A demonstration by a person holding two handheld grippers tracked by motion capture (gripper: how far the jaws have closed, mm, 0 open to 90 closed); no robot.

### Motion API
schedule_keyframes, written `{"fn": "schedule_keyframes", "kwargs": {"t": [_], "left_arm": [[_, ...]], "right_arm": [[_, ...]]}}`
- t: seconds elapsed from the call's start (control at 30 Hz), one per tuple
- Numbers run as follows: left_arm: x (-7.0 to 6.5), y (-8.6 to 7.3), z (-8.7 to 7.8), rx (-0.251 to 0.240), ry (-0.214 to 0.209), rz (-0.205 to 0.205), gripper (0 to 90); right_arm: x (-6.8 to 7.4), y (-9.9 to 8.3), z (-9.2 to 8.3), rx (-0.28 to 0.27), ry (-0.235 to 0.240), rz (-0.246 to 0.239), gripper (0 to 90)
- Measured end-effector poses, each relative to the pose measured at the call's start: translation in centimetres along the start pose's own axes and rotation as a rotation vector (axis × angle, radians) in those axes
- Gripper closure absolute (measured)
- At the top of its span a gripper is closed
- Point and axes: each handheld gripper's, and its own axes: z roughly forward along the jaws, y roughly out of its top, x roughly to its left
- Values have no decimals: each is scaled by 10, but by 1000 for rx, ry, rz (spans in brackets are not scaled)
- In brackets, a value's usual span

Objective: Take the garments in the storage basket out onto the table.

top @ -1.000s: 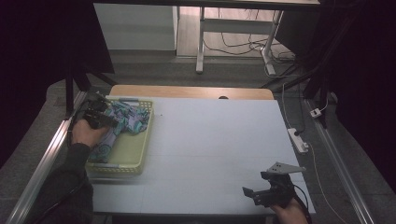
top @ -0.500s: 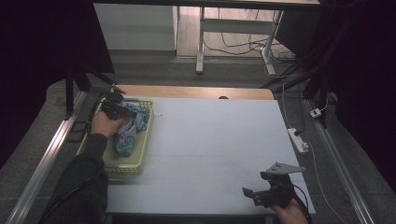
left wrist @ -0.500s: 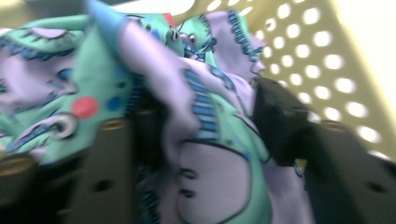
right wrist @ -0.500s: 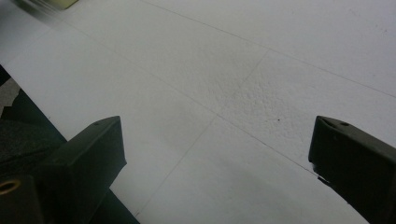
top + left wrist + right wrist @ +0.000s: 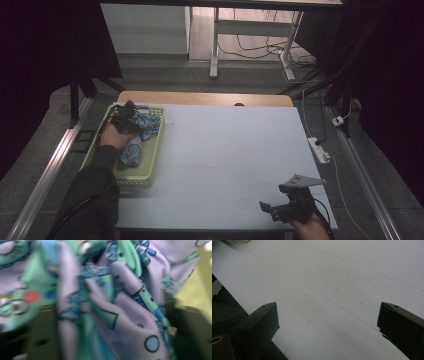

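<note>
A patterned cloth in purple, green and blue lies bunched in a yellow-green basket at the table's left. My left gripper is down on the far end of that cloth. In the left gripper view the cloth fills the space between my two dark jaws, which have just been closing; the picture is blurred and I see no firm pinch. My right gripper rests low at the table's near right corner. Its jaws stand wide open over the bare white table top.
The white table top stretches between the basket and my right gripper. A wooden strip runs along its far edge. A power strip and cables lie on the floor to the right. A metal rail runs along the left.
My left hand has moved from the basket's left side to its far end, lower onto the cloth, and its jaws have parted around the fabric. The right gripper has stayed put.
</note>
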Motion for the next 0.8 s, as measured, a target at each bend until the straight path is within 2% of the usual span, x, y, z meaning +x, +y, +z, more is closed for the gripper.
{"fn": "schedule_keyframes", "kwargs": {"t": [0.03, 0.1, 0.13, 0.23, 0.33, 0.4, 0.47, 0.5, 0.53, 0.57, 0.63, 0.67, 0.7, 0.77, 0.8], "left_arm": [[0, 0, 0, 0, 0, 0, 529], [3, -1, -4, 10, -32, -28, 631], [3, -1, -4, 10, -32, -28, 660], [6, 0, -10, 26, -81, -66, 686], [5, 1, -23, 13, -103, -37, 689], [5, 1, -28, 7, -112, -33, 691], [8, 1, -42, -30, -152, -38, 692], [8, 1, -42, -30, -152, -38, 692], [10, -1, -52, -60, -167, -36, 692], [10, -1, -52, -60, -167, -36, 691], [12, -3, -68, -103, -184, -25, 692], [12, -3, -68, -103, -184, -25, 692], [12, -4, -78, -132, -198, -20, 692], [12, -5, -82, -145, -207, -18, 692], [12, -5, -92, -170, -217, -7, 692]], "right_arm": [[0, 0, 0, 2, 0, 0, 40], [0, 0, 0, 3, 0, 0, 40], [0, 0, 0, 3, 0, -1, 40], [0, 0, 0, 1, 0, -1, 40], [0, 0, 0, 1, -1, 3, 40], [0, 0, 0, 2, -2, 4, 40], [0, 0, 0, 3, -2, 3, 40], [0, 0, 0, 4, -3, 3, 40], [0, 0, 0, 4, -3, 2, 41], [0, 0, 0, 5, -3, 2, 41], [0, 0, 1, 5, -4, 3, 42], [0, 0, 1, 6, -4, 3, 42], [0, 0, 1, 6, -3, 3, 42], [0, 1, 1, 8, -6, 1, 42], [0, 1, 1, 8, -6, 0, 42]]}}
